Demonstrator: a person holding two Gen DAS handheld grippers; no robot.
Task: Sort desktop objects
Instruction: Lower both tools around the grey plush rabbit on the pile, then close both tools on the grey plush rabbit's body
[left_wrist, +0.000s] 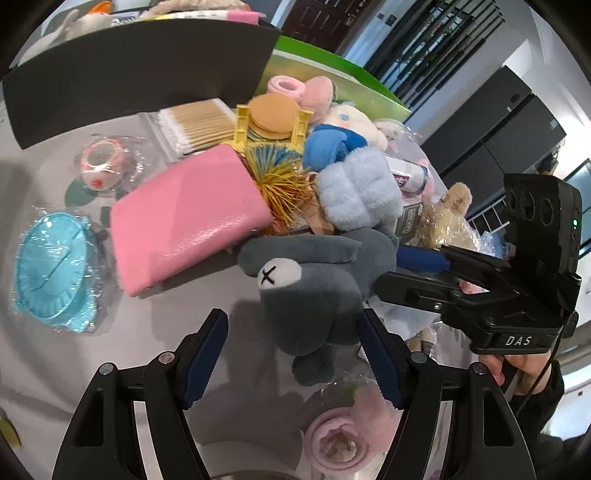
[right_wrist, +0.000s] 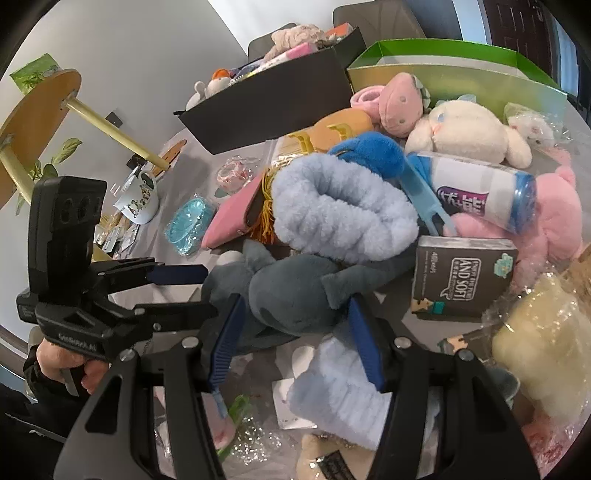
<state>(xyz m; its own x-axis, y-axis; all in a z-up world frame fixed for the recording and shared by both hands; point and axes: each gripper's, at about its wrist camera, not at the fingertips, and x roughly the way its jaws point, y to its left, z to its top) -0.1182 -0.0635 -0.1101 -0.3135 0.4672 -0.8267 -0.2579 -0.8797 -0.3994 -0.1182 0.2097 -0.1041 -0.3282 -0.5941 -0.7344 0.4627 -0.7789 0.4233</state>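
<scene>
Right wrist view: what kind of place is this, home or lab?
Probably a home or office room set up for sorting, not a lab bench. A cloth-covered table heaped with plush toys, like the grey plush, a mug, a houseplant by a plain wall, and a dark door behind.

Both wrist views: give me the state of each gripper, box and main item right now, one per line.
left gripper: open, fingers either side of the grey plush.
right gripper: open, straddling the same plush.
grey plush: lying on the table, not clamped.
black box: open, filled with items.
green box: open, contents hidden.
teal dish: wrapped in plastic, lying apart from the pile.
pink pouch: flat, leaning on the pile.
</scene>
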